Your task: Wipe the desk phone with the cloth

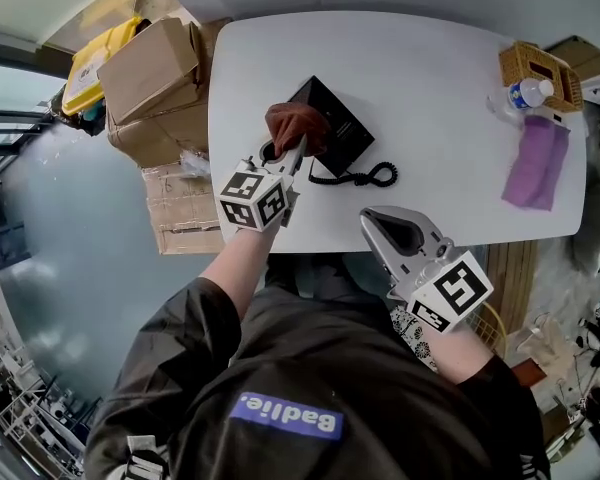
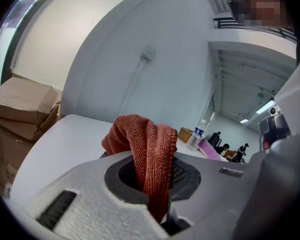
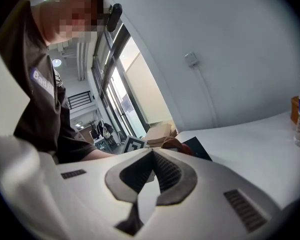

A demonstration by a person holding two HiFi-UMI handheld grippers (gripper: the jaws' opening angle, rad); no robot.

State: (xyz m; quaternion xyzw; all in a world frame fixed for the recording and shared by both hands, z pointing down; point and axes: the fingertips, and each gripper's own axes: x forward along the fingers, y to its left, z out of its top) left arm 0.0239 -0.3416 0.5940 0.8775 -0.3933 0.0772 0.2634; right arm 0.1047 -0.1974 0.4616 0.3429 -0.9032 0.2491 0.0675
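Holding a rust-red cloth [image 1: 298,125] over the black phone [image 1: 345,140], the left gripper [image 1: 296,156] reaches across the white tabletop [image 1: 450,88].
Its jaws clamp a fold of the cloth, which looks soft, light and floppy and is best held by a bunched fold. Further right, the right gripper [image 1: 378,220] hangs at the tabletop's near edge, its jaws closed on nothing.

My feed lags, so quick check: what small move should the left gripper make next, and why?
Probably press the cloth down and sweep it right across the desk phone: the left gripper has its jaws shut on the cloth, which hangs over the phone's left end, most of its black top uncovered.
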